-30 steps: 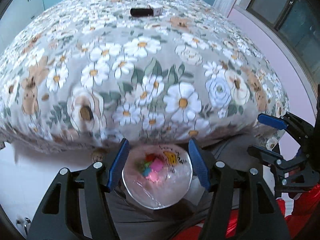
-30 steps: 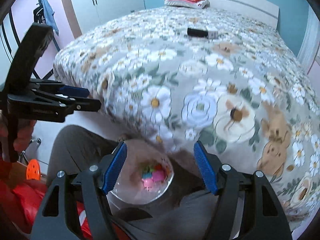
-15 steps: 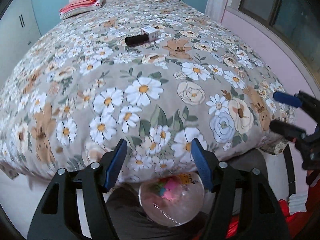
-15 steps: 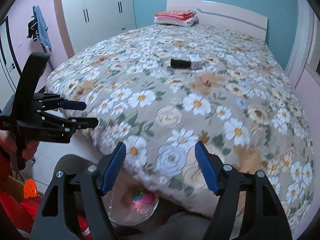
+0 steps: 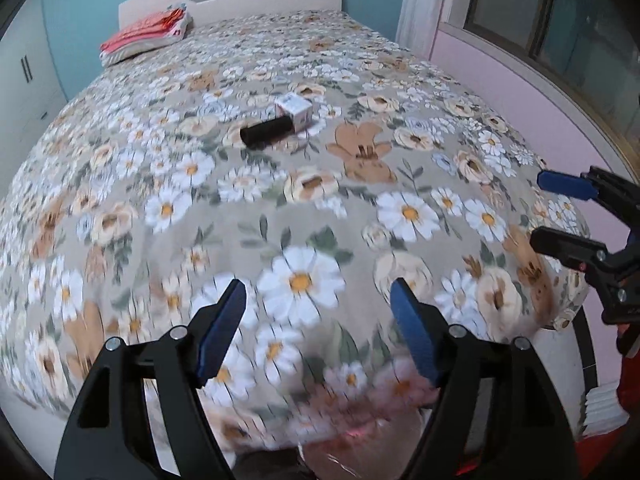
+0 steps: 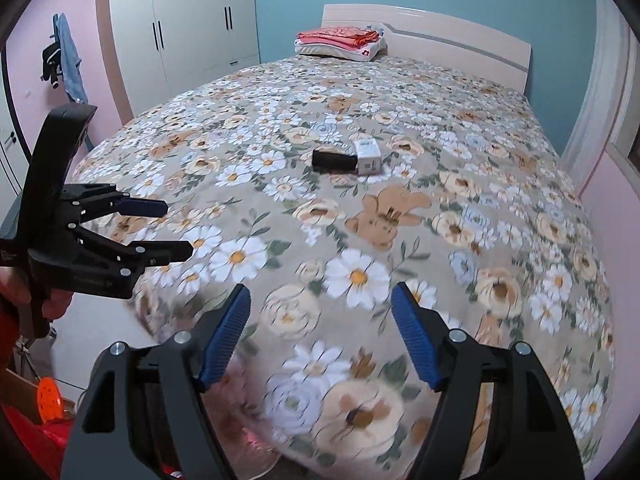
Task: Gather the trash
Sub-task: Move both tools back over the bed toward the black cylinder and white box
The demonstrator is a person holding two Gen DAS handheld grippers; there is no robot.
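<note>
Since a second ago both grippers have lifted away from the clear bag of colourful scraps at the foot of the bed, and the view now takes in the whole flowered bedspread (image 5: 304, 208). The left gripper (image 5: 318, 330) has just been opening its jaws; they stand spread with nothing between them. The right gripper (image 6: 320, 334) has likewise been opening and is spread and empty. The clear bag (image 5: 360, 436) is only a blurred pinkish patch at the near edge, below the bed's foot.

The trash lies far out in the middle of the bed: a black tube (image 5: 266, 133) on its side, touching a small white box (image 5: 294, 109) at its right end. Nothing lies on the bedspread between the grippers and this pair. At the far left, by the headboard (image 6: 424, 36), sits a folded red and white stack (image 6: 340, 42). White wardrobes (image 6: 184, 28) stand far left; a curtained window (image 5: 552, 20) runs along the right.
</note>
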